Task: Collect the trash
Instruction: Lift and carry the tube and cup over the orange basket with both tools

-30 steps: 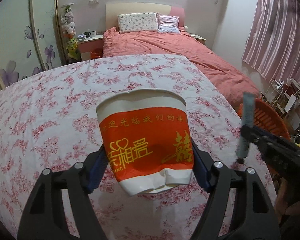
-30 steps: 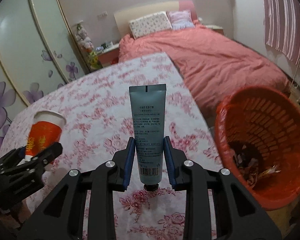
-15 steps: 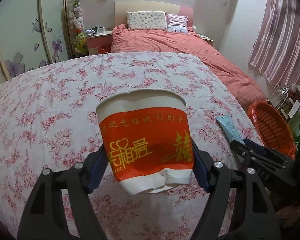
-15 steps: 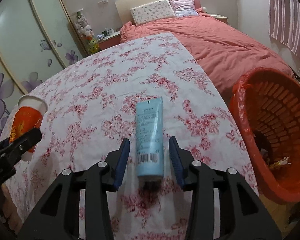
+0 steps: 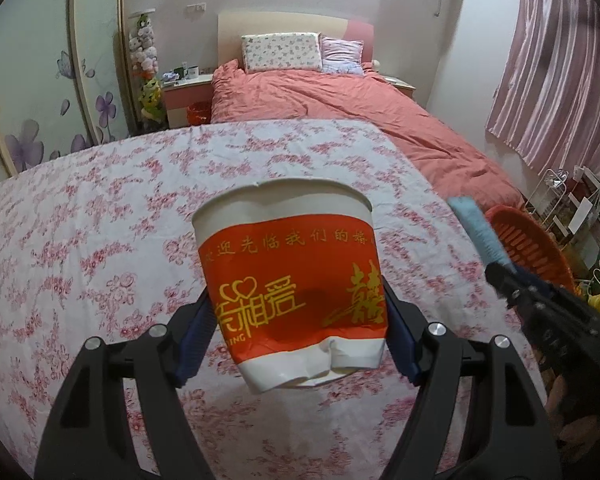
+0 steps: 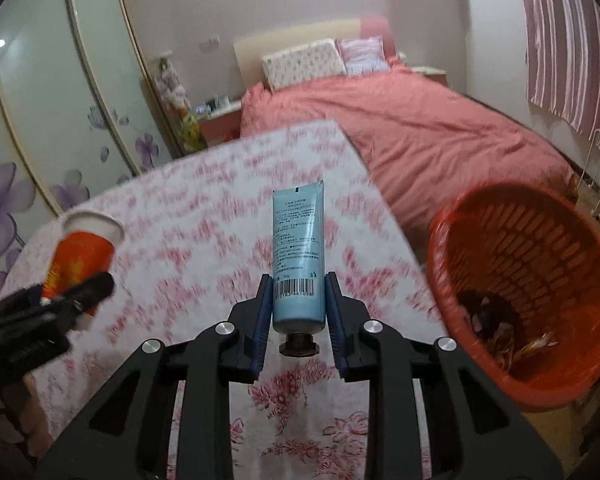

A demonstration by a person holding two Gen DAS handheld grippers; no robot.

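Left wrist fisheye showed my left claw (image 5: pixel 296 332) clamped on the red-and-white paper cup (image 5: pixel 290 284), its blue pads pressing the lower sides so that the base was crumpled; the cup stood roughly upright between my fingers, mouth away from me, held above the flowered tablecloth (image 5: pixel 100 240); off to the right of that claw, my right claw (image 5: pixel 500 276) appeared with the blue tube (image 5: pixel 476 232) sticking out of it, and beyond it the rim of the orange basket (image 5: pixel 540 236); farther ahead lay the bed (image 5: pixel 340 112) with its pink cover; right wrist view gave my right claw (image 6: pixel 298 312) closed on the tube (image 6: pixel 299 256), pads gripping near the barcode end, the black cap (image 6: pixel 299 344) pointing back toward me and the flat crimped end pointing forward; the tube was off the cloth (image 6: pixel 220 216), which was blurred there; to the right of this claw, just beside the table edge and lower, sat the basket (image 6: pixel 460 280) with scraps at its bottom; to the left, my left claw (image 6: pixel 66 296) held the cup (image 6: pixel 82 258) tilted.
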